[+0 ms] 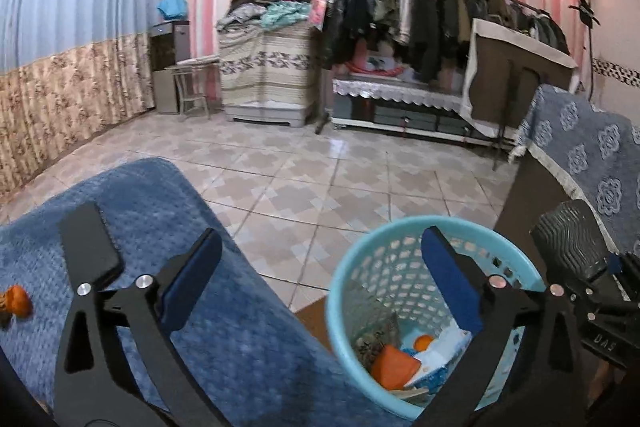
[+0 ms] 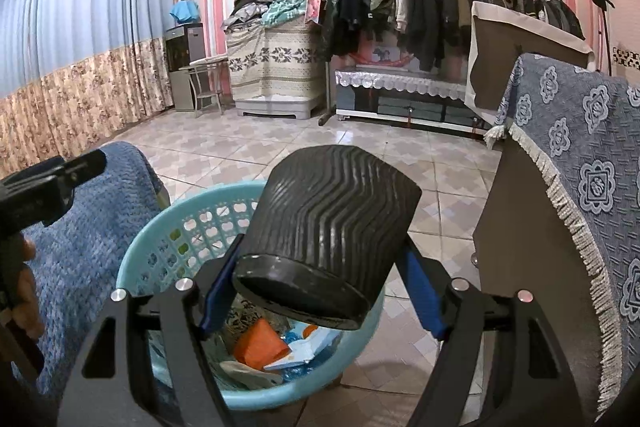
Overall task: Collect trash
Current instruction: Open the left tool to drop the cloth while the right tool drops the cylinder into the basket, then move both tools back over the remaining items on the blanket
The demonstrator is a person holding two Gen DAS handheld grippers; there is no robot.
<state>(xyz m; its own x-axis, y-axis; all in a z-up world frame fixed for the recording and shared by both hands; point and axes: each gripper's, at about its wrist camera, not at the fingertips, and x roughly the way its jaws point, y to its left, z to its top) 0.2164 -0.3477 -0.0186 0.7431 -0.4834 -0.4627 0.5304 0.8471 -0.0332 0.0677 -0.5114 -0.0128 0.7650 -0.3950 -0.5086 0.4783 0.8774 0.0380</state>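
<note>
left wrist view: we see the left gripper [image 1: 324, 279] with its jaws spread wide and nothing between them, poised over the edge of a blue textured blanket [image 1: 168, 267] and a light blue perforated plastic basket [image 1: 360, 267] that stands on the tiled floor [image 1: 320, 179]. inside the basket lie an orange wrapper [image 1: 394, 367], a small orange piece [image 1: 423, 342] and white and blue packaging [image 1: 444, 351]. an orange object [image 1: 18, 301] rests on the blanket at the far left edge. at the right edge we see part of a black ribbed container [image 1: 570, 247].

right wrist view: we see the right gripper [image 2: 316, 291] clamped on the black ribbed container [image 2: 332, 227], which tilts directly above the basket [image 2: 160, 251]. the trash, including the orange wrapper [image 2: 260, 343], lies in the basket bottom. a person's hand [image 2: 26, 287] shows at the left edge.
</note>
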